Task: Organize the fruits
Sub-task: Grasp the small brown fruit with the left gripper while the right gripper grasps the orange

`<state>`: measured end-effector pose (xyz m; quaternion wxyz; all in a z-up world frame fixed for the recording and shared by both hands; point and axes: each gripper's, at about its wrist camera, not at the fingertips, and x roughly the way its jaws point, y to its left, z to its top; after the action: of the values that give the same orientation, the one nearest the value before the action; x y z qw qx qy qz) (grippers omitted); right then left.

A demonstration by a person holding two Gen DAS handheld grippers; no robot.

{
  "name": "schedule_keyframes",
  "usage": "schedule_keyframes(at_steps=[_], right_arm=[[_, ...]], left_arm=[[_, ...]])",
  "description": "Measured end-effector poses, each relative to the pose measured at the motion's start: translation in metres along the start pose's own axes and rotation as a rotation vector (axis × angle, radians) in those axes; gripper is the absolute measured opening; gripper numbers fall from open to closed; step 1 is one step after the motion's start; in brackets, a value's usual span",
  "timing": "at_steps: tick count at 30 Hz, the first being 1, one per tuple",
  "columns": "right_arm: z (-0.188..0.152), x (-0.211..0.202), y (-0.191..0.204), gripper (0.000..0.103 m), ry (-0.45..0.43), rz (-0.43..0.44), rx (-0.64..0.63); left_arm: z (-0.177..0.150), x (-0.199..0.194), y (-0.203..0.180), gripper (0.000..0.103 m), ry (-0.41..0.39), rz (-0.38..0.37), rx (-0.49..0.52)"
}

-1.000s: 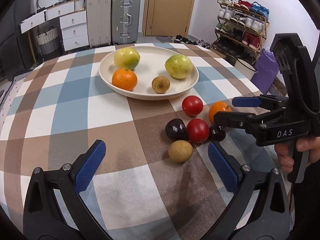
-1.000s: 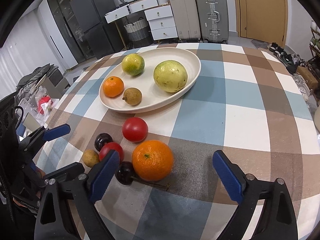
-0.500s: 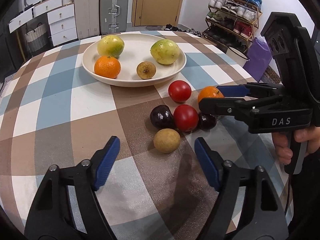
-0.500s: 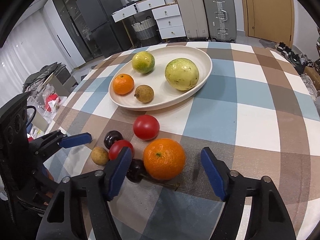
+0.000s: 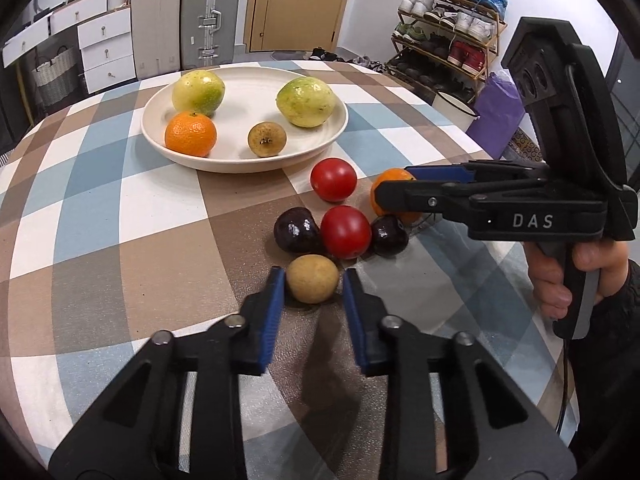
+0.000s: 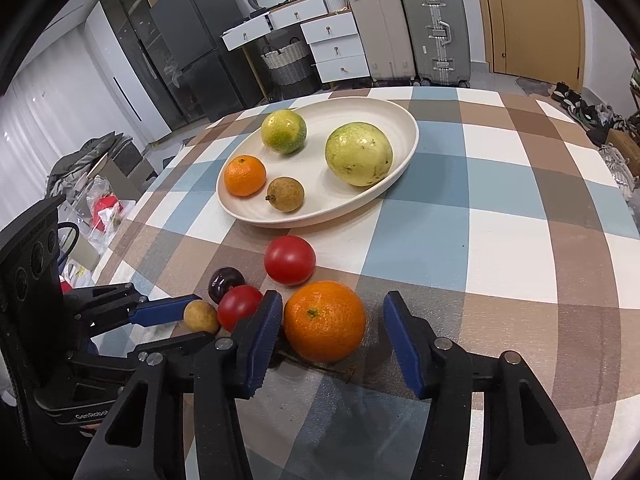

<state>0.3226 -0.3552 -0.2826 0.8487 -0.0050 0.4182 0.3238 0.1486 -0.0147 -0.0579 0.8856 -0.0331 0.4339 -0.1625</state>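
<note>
My left wrist camera looks steeply down along its fingers, close to the table (image 5: 120, 208), facing the door (image 5: 300, 4), my right one likewise from the other side, and both share the plate (image 5: 320, 136) and each other's tool.

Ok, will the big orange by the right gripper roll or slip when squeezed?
Round, so the orange would probably roll if one pad nudges it. Its dimpled peel likely grips well. The right gripper has just been closing around it.
</note>
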Motion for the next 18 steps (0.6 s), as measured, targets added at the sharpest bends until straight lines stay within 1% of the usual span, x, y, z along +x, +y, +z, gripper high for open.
schedule_keyframes(at_steps=[5, 12, 14, 15, 16, 18], right_arm=[[0.000, 0.000, 0.000, 0.051, 0.007, -0.003, -0.007], [-0.001, 0.000, -0.002, 0.050, 0.011, 0.001, -0.004], [-0.001, 0.001, -0.003, 0.047, 0.013, 0.010, 0.001], [-0.001, 0.001, -0.003, 0.043, 0.012, 0.021, 0.004], [-0.001, 0.001, -0.003, 0.041, 0.011, 0.031, 0.002], [-0.001, 0.001, 0.000, 0.041, 0.006, 0.015, -0.012]], left_arm=[[0.000, -0.003, 0.001, 0.024, -0.014, -0.002, -0.010], [0.000, -0.009, 0.002, 0.024, -0.046, 0.007, -0.010], [0.000, -0.012, 0.003, 0.024, -0.056, 0.007, -0.013], [0.000, -0.013, 0.003, 0.024, -0.061, 0.007, -0.015], [0.000, -0.014, 0.003, 0.024, -0.065, 0.009, -0.016], [0.001, -0.015, 0.005, 0.024, -0.072, 0.012, -0.020]])
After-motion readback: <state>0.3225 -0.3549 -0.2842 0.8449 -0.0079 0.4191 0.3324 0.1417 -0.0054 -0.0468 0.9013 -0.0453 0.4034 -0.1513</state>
